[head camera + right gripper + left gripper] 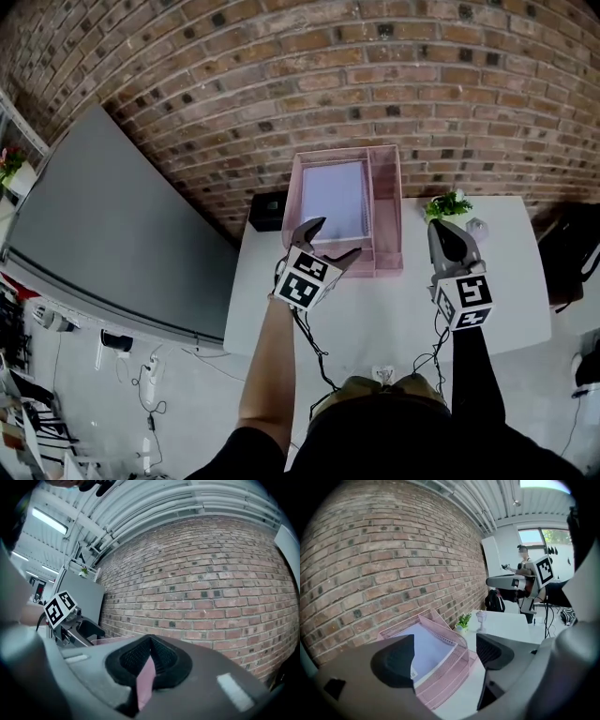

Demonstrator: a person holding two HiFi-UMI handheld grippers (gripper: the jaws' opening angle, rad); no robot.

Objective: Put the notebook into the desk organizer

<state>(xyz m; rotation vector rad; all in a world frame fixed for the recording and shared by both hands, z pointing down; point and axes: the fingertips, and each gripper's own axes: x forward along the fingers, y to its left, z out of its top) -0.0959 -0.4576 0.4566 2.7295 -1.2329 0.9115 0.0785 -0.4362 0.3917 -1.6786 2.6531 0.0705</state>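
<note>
Brick wall (375, 75), pink mesh organizer (386, 217), rectangular notebook (333, 199)

We see the desk organizer (386, 187) in pink wire mesh, the notebook (335, 199) in pale lavender-white, the table (511, 291) in plain white, and the brick wall (394, 84) in red-brown with pale mortar lines. The plant (448, 204) is green and the panel (103, 225) flat grey. The left gripper (336, 238) and right gripper (450, 230) are grey with black pads, and their 2 marker cubes (305, 278) show black-and-white squares.
</note>
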